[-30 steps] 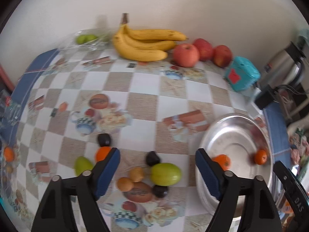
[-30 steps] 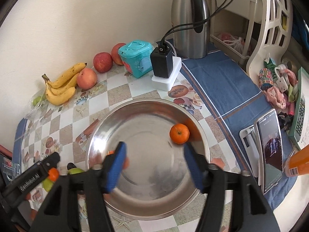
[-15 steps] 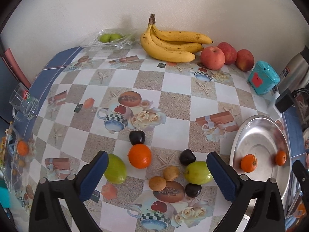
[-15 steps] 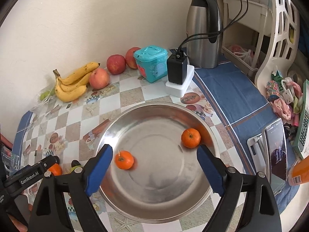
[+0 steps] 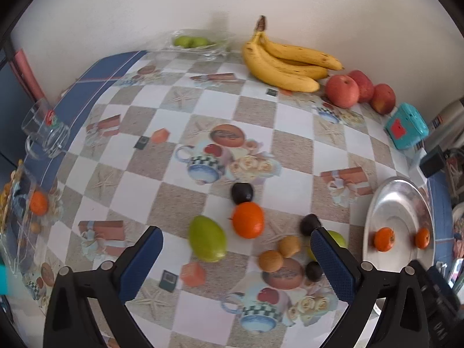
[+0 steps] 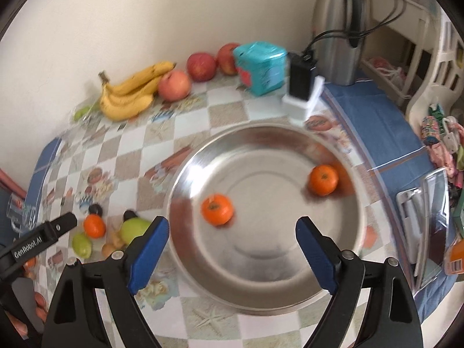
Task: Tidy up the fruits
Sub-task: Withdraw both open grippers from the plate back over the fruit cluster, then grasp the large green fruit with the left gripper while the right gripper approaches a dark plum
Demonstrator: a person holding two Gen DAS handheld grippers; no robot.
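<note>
My left gripper (image 5: 235, 233) hangs open over the loose fruit on the checked tablecloth. Between and beyond its fingers lie a mandarin (image 5: 248, 224), a green fruit (image 5: 207, 242), dark plums (image 5: 242, 192) and small brown fruits (image 5: 270, 260). A second green fruit (image 5: 337, 239) is half hidden behind the right finger. Nothing is held. My right gripper (image 6: 232, 221) is open and empty above the near rim of the metal bowl (image 6: 261, 133). Two mandarins (image 6: 217, 209) (image 6: 323, 179) lie in the bowl.
Bananas (image 5: 287, 63) and apples (image 5: 342, 91) line the back wall beside a teal box (image 5: 406, 130). A glass mug (image 5: 45, 136) and a plastic pack (image 5: 20, 217) sit at the left edge. Kettle (image 6: 336, 26), black charger (image 6: 301, 81) and phone (image 6: 420, 220) stand right of the bowl.
Both grippers' jaws have spread wider. The right one let go of a mandarin, which now lies free in the bowl. The left gripper shifted left from the bowl to over the loose fruit.
</note>
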